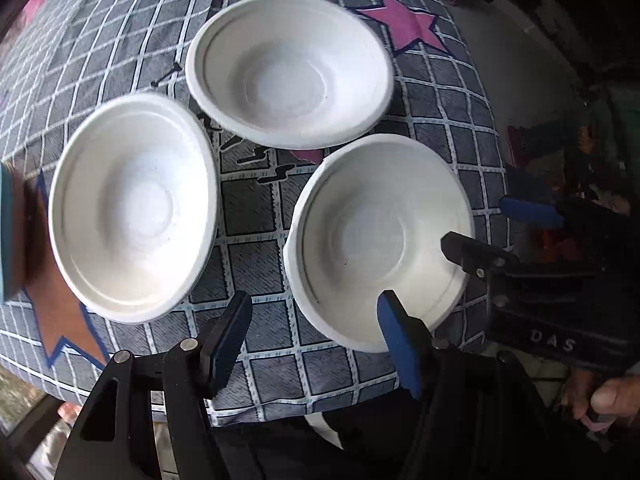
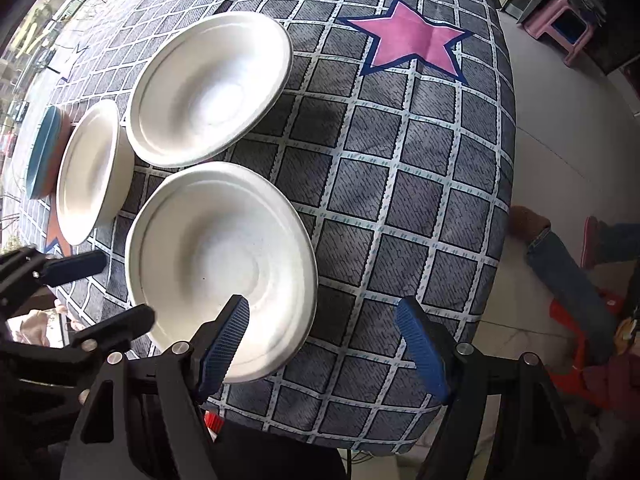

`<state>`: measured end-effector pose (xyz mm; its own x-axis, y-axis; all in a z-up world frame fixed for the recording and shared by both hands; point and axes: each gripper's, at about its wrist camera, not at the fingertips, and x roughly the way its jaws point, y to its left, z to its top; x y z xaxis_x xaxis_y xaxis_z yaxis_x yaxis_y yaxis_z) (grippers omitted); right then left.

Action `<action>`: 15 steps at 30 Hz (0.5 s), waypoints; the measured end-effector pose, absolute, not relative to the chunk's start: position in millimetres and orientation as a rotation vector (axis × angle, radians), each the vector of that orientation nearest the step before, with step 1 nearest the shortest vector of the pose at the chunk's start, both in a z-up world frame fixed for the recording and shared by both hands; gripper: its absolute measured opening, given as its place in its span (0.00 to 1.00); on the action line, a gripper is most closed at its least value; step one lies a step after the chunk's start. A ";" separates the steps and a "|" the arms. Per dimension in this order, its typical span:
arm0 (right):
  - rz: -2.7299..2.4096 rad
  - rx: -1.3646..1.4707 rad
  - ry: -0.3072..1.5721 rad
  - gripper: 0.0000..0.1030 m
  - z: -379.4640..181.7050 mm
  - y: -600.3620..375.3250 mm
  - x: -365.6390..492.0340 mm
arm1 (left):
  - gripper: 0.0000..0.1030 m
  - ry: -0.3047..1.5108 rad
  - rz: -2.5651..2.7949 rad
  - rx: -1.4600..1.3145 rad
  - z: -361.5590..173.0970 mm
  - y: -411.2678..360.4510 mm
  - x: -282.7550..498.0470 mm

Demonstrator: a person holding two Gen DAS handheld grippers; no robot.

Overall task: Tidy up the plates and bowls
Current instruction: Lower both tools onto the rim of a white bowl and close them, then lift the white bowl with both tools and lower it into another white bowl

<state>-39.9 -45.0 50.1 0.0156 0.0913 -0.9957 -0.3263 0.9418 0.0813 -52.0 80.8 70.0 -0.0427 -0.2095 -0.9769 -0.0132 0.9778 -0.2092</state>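
Observation:
Three white bowls stand apart on the checked tablecloth. In the left wrist view they are a left bowl (image 1: pixel 132 208), a far bowl (image 1: pixel 288 70) and a near right bowl (image 1: pixel 380 240). My left gripper (image 1: pixel 316 338) is open and empty, its right finger over the near bowl's front rim. My right gripper (image 1: pixel 500 232) comes in over that bowl's right rim. In the right wrist view my right gripper (image 2: pixel 324 344) is open, its left finger over the near bowl (image 2: pixel 220 264). The far bowl (image 2: pixel 208 88) and left bowl (image 2: pixel 90 172) lie beyond. My left gripper (image 2: pixel 104 288) shows at the left.
A stack of blue and brown plates (image 2: pixel 42 152) stands at the far left, also at the left edge in the left wrist view (image 1: pixel 12 236). The table's front edge (image 2: pixel 360 436) is close. A pink stool (image 2: pixel 560 32) and a person's legs (image 2: pixel 568 264) are on the floor to the right.

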 end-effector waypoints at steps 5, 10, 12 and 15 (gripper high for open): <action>0.329 -0.194 1.524 0.65 53.3 -49.1 -33.0 | 0.54 1.644 -0.130 -0.228 53.4 84.4 -45.9; 0.348 -0.200 1.589 0.29 33.0 -37.6 -23.2 | 0.21 1.691 -0.151 -0.197 39.1 73.9 -42.6; 0.369 -0.203 1.624 0.18 25.1 -32.4 -22.2 | 0.21 1.693 -0.158 -0.189 38.1 71.8 -42.1; 0.379 -0.194 1.597 0.16 31.7 -31.2 -22.9 | 0.20 1.679 -0.160 -0.227 39.9 75.9 -39.9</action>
